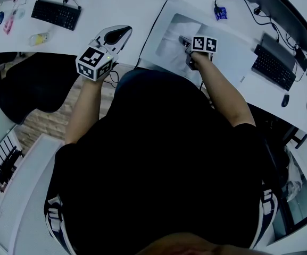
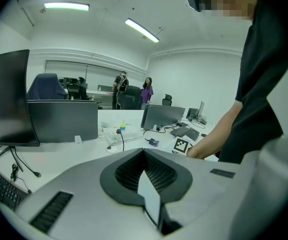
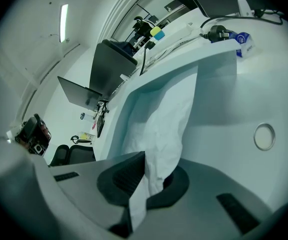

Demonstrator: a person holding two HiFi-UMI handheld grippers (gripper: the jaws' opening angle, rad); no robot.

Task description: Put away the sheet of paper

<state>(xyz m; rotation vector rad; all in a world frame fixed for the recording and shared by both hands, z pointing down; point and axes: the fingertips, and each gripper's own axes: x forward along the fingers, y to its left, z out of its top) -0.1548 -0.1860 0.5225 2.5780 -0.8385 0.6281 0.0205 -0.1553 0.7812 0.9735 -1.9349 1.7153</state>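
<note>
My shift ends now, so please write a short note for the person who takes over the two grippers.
Right gripper: fingers shut on the crumpled sheet of paper, whose far end lies on the white desk.
Left gripper: fingers shut, empty, away from the paper.
Done: sheet gripped.
To do: lift it, put it away, release. No storage place is visible.

No text, label or number is legible anywhere.
</note>
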